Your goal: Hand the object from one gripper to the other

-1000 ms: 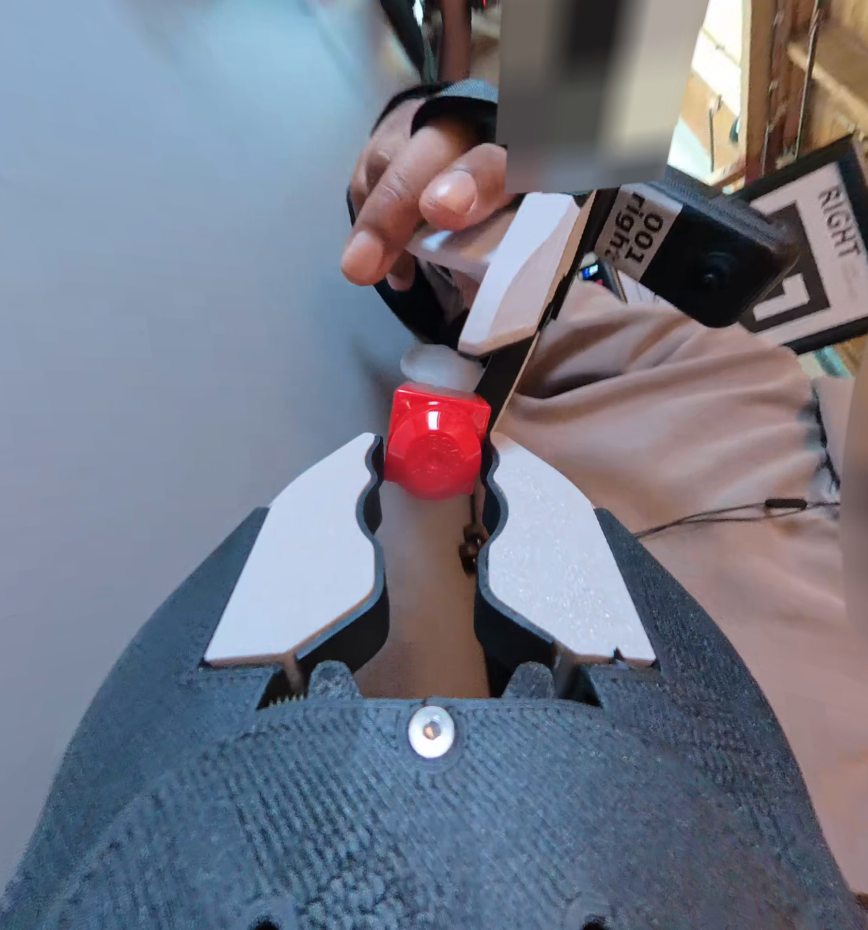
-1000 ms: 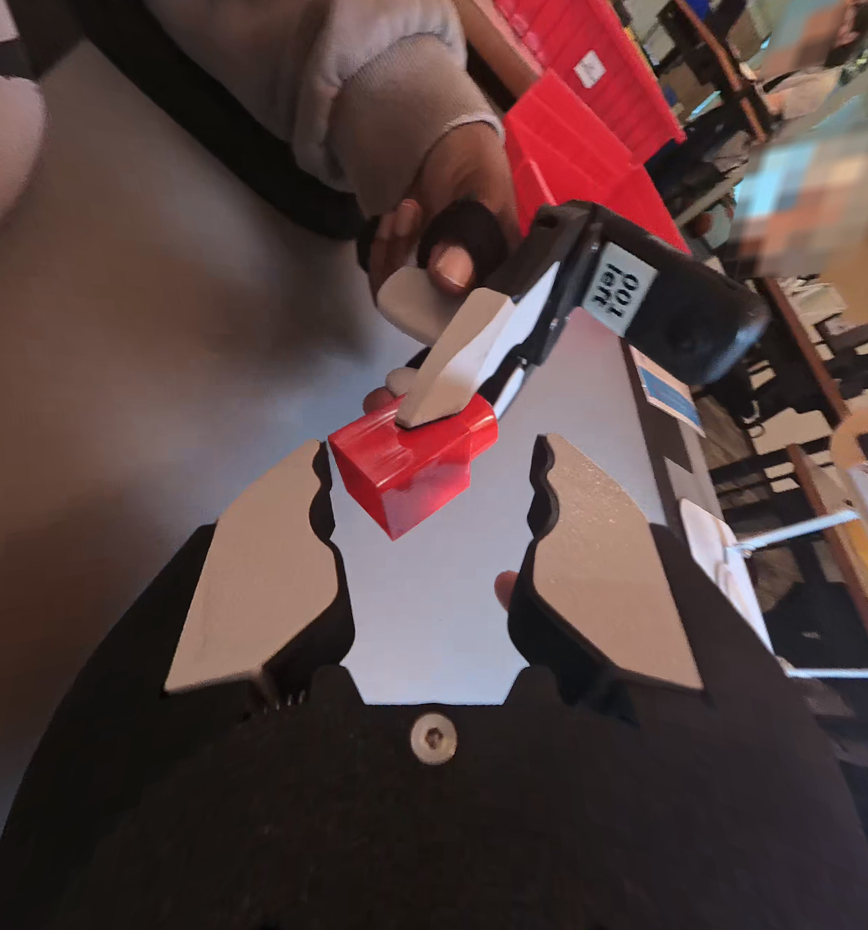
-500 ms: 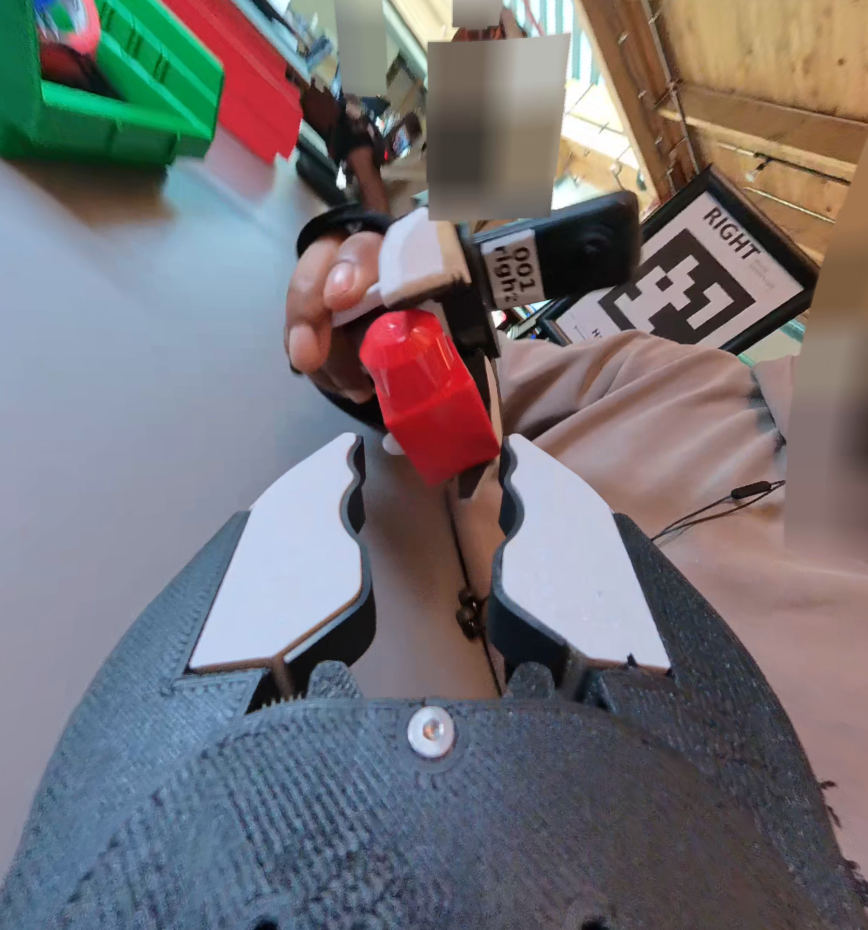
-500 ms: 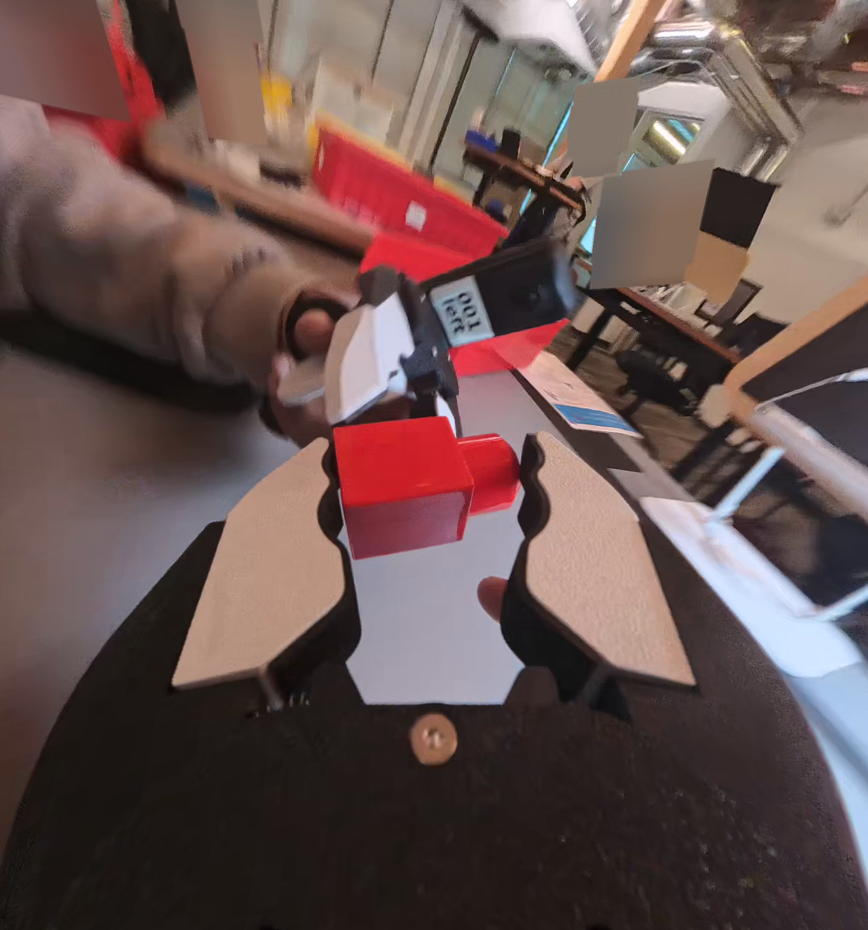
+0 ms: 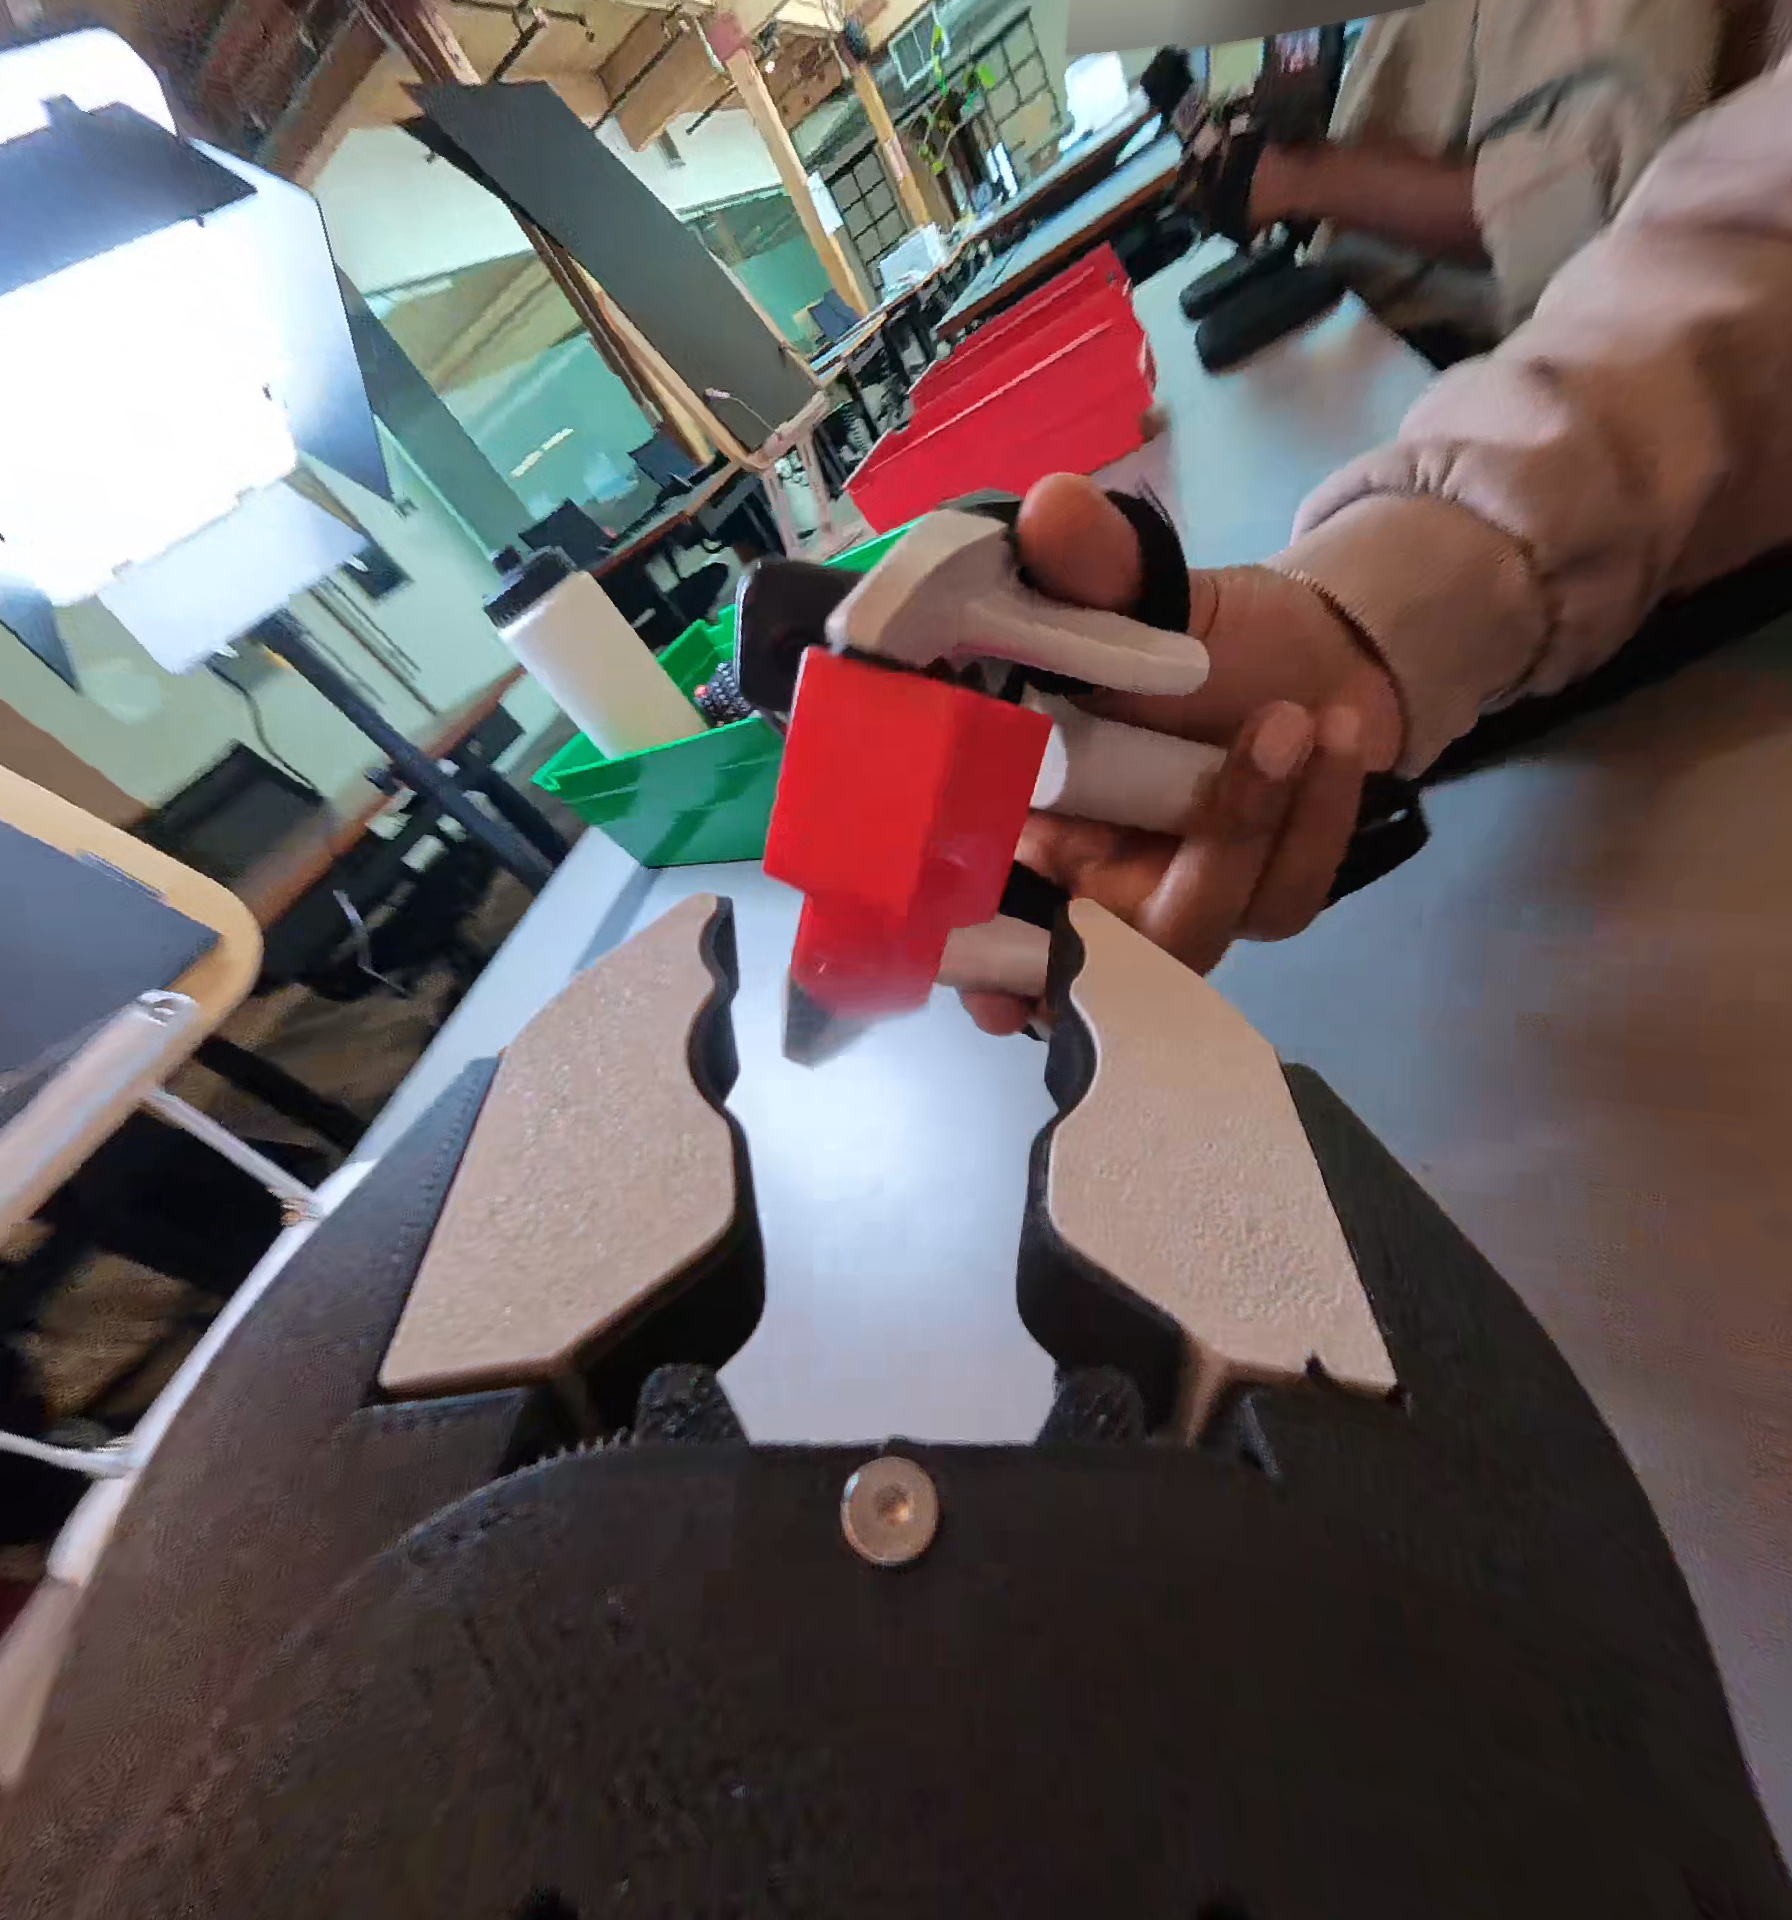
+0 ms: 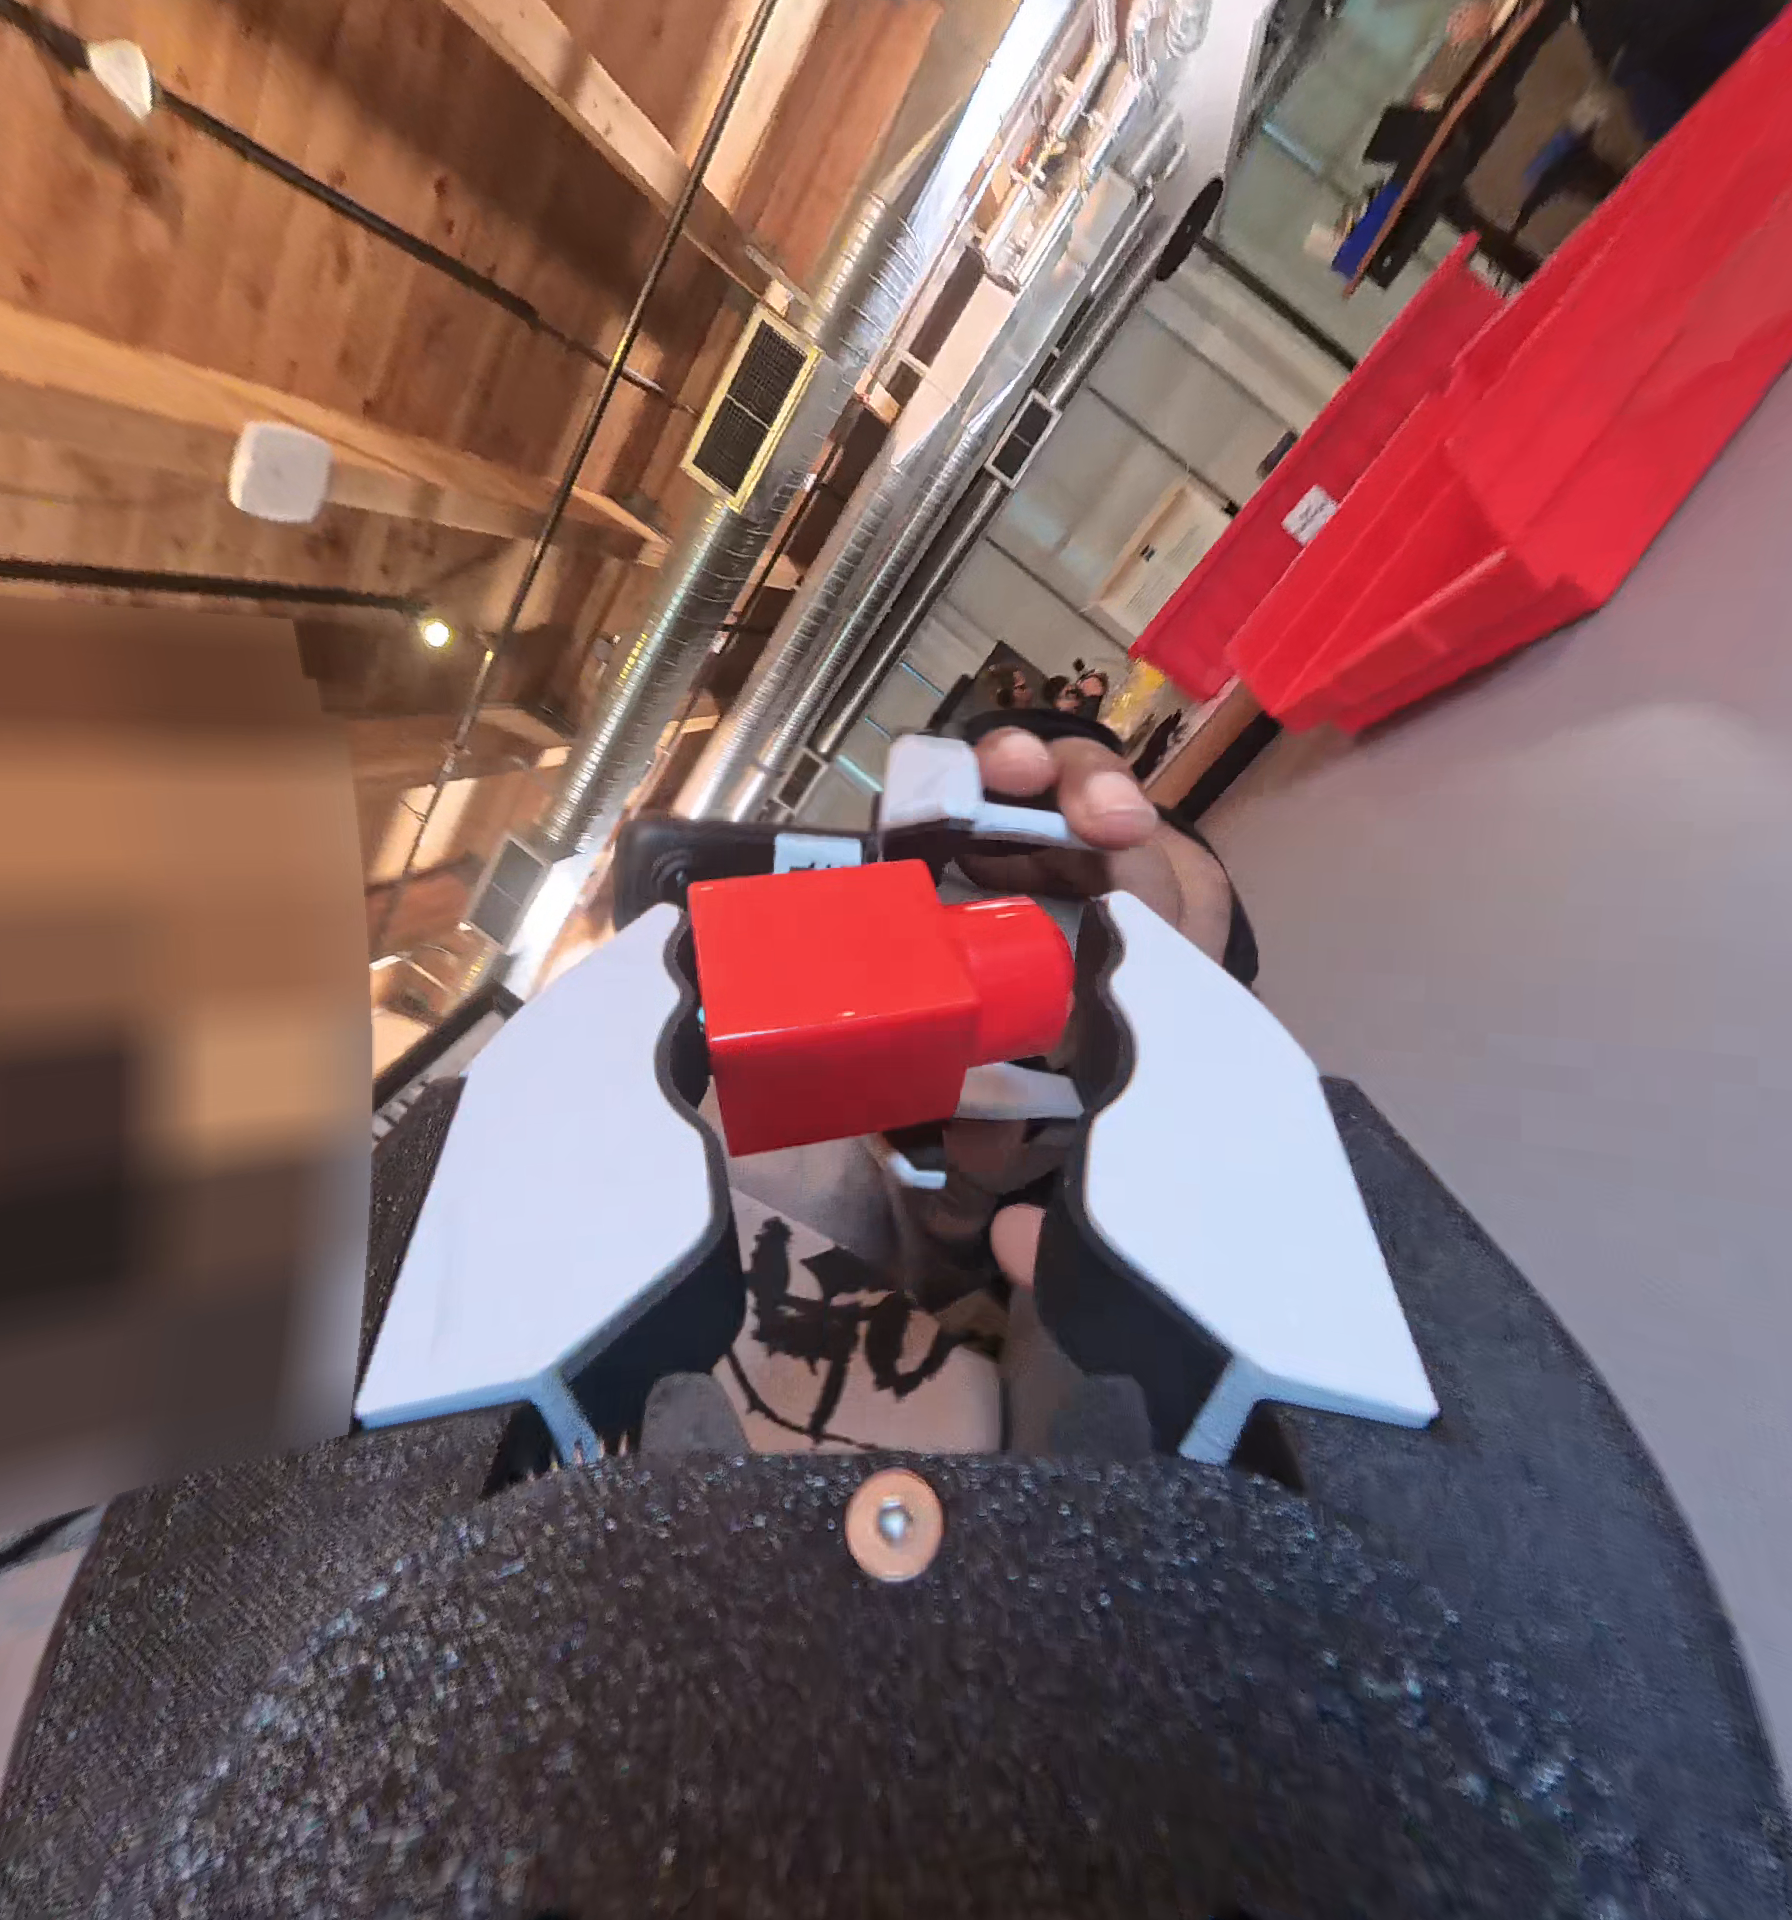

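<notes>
Right gripper (image 6: 892, 920) is clamping the red block (image 6: 830, 997) end to end, midair above the surface (image 6: 1598, 935). Left gripper (image 5: 892, 914) is sitting open just short of it. Block is looking light, stiff, slick (grab the flat square sides, not the nub).

Grey desk (image 5: 1494, 1091), smooth and matte. Green bin (image 5: 684, 790) at the far edge, a white bottle (image 5: 591, 665) standing up from it. Red bins (image 5: 1017, 395) farther along the same edge, nested in a row (image 6: 1557, 447).
</notes>
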The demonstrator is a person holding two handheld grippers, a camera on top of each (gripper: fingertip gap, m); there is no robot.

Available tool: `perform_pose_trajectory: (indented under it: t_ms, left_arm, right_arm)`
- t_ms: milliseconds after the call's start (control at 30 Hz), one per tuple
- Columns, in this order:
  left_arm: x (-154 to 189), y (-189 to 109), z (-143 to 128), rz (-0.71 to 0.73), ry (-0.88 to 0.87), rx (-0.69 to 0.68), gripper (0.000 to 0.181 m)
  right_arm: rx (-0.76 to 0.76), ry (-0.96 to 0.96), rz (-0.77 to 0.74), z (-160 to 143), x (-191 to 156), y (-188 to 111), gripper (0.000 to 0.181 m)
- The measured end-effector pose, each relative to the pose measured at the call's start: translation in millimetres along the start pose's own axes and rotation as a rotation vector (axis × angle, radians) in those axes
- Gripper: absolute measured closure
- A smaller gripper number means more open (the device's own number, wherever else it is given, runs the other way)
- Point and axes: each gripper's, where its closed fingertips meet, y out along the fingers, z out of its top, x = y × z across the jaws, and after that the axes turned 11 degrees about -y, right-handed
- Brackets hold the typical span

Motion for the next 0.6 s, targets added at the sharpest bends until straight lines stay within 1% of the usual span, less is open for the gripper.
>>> perform_pose_trajectory:
  t_ms: [67, 100, 167, 200, 233, 300, 367, 500, 567, 600]
  left_arm:
    - [3, 1, -4, 0.032, 0.1, -0.035, 0.135]
    - [4, 1, -5, 0.026, 0.107, -0.047, 0.135]
    - [2, 1, -8, -0.007, 0.015, -0.076, 0.135]
    - [-1, 1, -9, -0.012, -0.054, -0.076, 0.135]
    - [-6, 1, -10, -0.018, -0.135, -0.069, 0.135]
    - [-15, -1, -9, -0.05, -0.339, -0.04, 0.135]
    - [-27, -5, 0, -0.11, -0.613, 0.056, 0.136]
    - [-55, -20, 16, -0.283, -1.222, 0.342, 0.136]
    - [-64, -22, 12, -0.352, -1.468, 0.453, 0.137]
    - [-64, -19, 8, -0.362, -1.549, 0.475, 0.137]
  right_arm:
    - [-0.019, 0.086, 0.01, -10, 4, 3, 0.112]
    - [-0.018, 0.112, 0.019, -11, 4, 3, 0.112]
    - [-0.038, 0.117, 0.0, -10, 8, 2, 0.112]
    - [-0.04, 0.073, -0.023, -8, 11, 0, 0.113]
    - [-0.031, 0.004, -0.057, -3, 13, -3, 0.119]
    - [0.007, -0.165, -0.126, 14, 16, -13, 0.117]
    - [-0.053, -0.393, -0.194, 19, 15, -18, 0.114]
    - [-0.212, -0.973, -0.408, 12, 21, -18, 0.115]
    - [-0.252, -1.215, -0.513, 8, 21, -14, 0.119]
    - [-0.265, -1.324, -0.572, 7, 20, -12, 0.122]
